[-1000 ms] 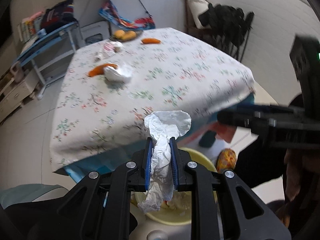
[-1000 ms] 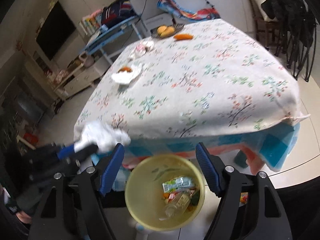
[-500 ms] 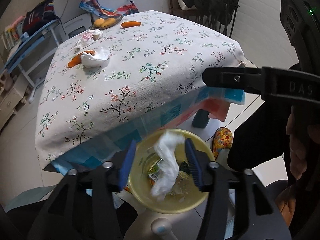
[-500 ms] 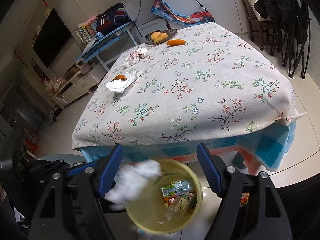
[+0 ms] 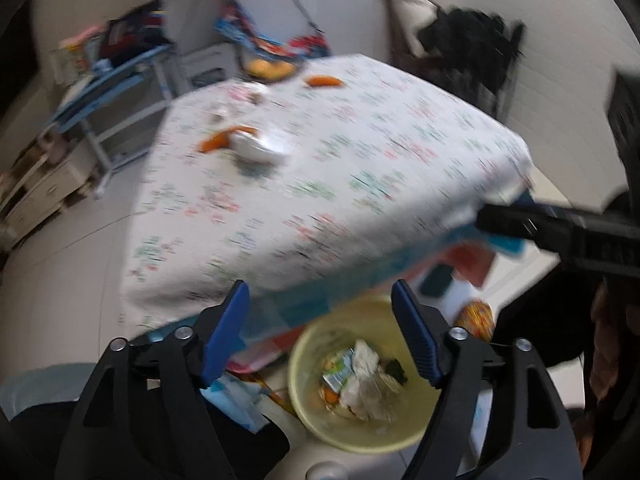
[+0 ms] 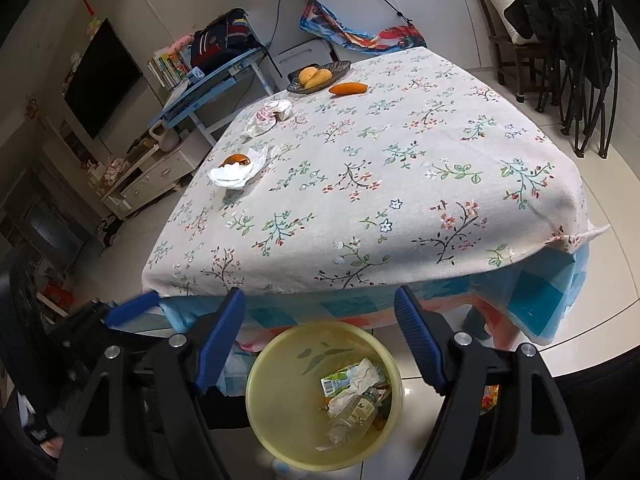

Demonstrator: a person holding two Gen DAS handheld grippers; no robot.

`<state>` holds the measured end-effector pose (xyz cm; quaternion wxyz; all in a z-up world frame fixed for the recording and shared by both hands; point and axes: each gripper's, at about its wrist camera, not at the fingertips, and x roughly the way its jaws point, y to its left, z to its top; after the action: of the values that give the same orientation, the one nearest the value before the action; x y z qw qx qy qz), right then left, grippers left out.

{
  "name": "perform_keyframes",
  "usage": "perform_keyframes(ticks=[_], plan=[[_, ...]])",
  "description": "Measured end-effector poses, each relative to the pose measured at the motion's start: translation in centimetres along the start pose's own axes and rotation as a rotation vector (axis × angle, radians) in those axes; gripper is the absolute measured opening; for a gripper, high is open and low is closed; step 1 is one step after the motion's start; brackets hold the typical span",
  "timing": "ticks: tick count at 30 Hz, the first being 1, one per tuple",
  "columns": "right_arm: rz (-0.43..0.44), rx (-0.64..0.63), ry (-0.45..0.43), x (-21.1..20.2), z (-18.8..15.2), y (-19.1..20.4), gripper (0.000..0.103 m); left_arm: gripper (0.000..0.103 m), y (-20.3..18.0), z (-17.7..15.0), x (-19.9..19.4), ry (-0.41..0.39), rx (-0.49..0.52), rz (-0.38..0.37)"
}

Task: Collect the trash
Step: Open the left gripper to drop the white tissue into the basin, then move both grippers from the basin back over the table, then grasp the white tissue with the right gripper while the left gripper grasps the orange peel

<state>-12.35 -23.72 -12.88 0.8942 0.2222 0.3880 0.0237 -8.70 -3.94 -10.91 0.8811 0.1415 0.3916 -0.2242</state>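
Note:
A yellow bin [image 6: 288, 412] stands on the floor under the table's near edge, holding a juice carton [image 6: 338, 380], a plastic bottle [image 6: 352, 416] and a crumpled white tissue [image 6: 366, 370]. In the blurred left wrist view the same tissue [image 5: 366, 360] lies inside the bin [image 5: 298, 384]. My left gripper [image 5: 318, 286] hovers above the bin; its jaws are opening with nothing between them. My right gripper [image 6: 319, 292] hangs open and empty over the bin. More trash lies on the floral tablecloth [image 6: 400, 184]: a white tissue with orange peel [image 6: 236, 170] and a wrapper [image 6: 266, 118].
A fruit plate [image 6: 318, 76] and an orange fruit [image 6: 348, 88] sit at the table's far end. Folded black chairs [image 6: 576, 60] stand at the right, a blue shelf [image 6: 212, 84] and a TV [image 6: 100, 76] at the left. A person's patterned slipper [image 5: 476, 316] is beside the bin.
My left gripper was shut on the white tissue above the table edge; its jaws spread and the tissue fell into the yellow bin. The right gripper stayed where it was, open.

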Motion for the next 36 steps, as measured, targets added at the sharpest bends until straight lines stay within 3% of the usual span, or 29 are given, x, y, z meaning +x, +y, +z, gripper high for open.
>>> perform_keyframes(ticks=[6, 10, 17, 29, 36], plan=[[-0.01, -0.017, -0.008, 0.1, 0.2, 0.3, 0.074, 0.08, 4.4, 1.2, -1.0, -0.069, -0.201, 0.082], [-0.006, -0.055, -0.008, 0.7, 0.7, 1.6, 0.074, 0.083, 6.7, 2.7, -1.7, -0.11, -0.273, 0.114], [0.024, -0.108, -0.018, 2.8, 3.1, 4.5, 0.076, 0.083, 9.2, 5.9, -1.8, -0.142, -0.268, 0.159], [0.04, -0.192, 0.019, 9.4, 8.0, 9.5, 0.077, 0.083, 14.0, 9.8, 2.4, -0.075, -0.367, 0.172], [0.004, -0.237, 0.071, 14.5, 10.1, 11.3, 0.077, 0.083, 15.1, 11.7, 5.5, -0.032, -0.336, 0.18]])
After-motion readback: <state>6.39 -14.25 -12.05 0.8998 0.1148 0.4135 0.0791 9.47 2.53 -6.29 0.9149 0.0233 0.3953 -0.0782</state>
